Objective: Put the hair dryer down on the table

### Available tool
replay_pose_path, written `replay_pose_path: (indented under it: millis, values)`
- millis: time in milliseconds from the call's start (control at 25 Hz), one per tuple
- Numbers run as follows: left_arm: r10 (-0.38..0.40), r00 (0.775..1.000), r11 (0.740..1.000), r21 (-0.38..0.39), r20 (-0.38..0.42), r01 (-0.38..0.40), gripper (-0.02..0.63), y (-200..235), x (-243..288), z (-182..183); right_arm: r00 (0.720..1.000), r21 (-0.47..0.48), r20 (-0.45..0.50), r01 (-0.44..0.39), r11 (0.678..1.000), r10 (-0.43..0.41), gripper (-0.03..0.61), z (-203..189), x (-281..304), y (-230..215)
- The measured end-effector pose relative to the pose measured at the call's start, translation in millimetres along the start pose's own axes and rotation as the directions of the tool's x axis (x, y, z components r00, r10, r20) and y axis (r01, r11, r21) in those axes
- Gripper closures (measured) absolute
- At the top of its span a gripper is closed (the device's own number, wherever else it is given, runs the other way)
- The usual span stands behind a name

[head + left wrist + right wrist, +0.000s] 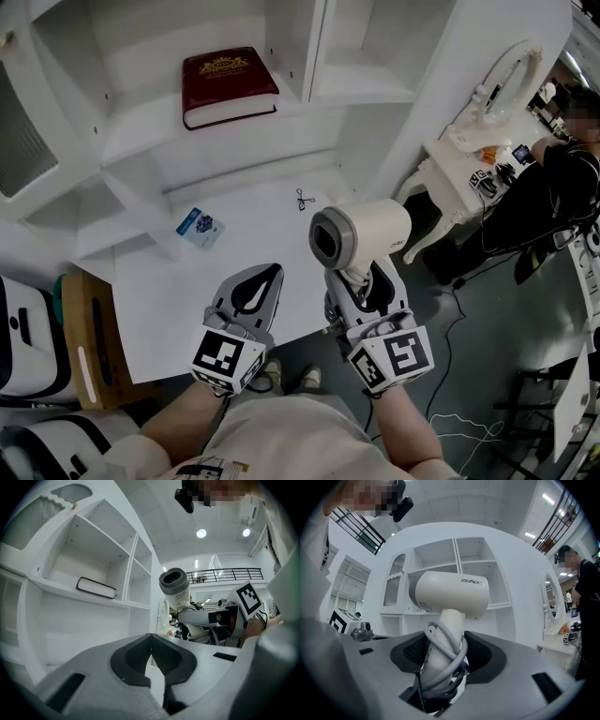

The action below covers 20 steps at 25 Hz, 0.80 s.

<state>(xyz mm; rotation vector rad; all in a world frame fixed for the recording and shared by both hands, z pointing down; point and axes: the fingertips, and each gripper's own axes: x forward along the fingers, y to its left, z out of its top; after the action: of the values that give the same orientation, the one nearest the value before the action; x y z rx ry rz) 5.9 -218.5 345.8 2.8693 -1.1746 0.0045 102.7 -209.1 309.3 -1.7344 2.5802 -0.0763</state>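
Looking through the head view, I see my right gripper (367,286) holding the white hair dryer (366,234) upright by its handle, at the 3 o'clock edge of the table (178,300). My left gripper (258,281) is at its 9 o'clock. Left gripper view: the jaws are together, with nothing between. Right gripper view: the jaws clamp the handle, and the grey cord (446,641) is wound around it.
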Motion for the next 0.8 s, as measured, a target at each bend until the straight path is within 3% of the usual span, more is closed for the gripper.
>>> replay_pose_path:
  millis: [200, 360, 560, 800]
  values:
    - [0.054, 0.997, 0.994, -0.091, -0.048, -0.058, 0.600, 26, 27, -30, 0.998, 0.018, -0.064, 0.023, 1.000, -0.022, 0.356, -28, 42, -16]
    - [0.095, 0.989, 0.987, -0.121, -0.116, -0.109, 0.600, 54, 46, -65, 0.990, -0.011, -0.131, 0.042, 0.999, -0.043, 0.356, -62, 77, -34]
    - [0.129, 0.972, 0.977, -0.144, -0.194, -0.159, 0.600, 79, 70, -110, 0.977, 0.028, -0.208, 0.050, 0.998, -0.043, 0.356, -114, 114, -51]
    - [0.206, 0.942, 0.945, -0.196, -0.264, -0.261, 0.600, 118, 86, -165, 0.947, 0.029, -0.321, 0.007, 1.000, 0.002, 0.356, -181, 155, -58]
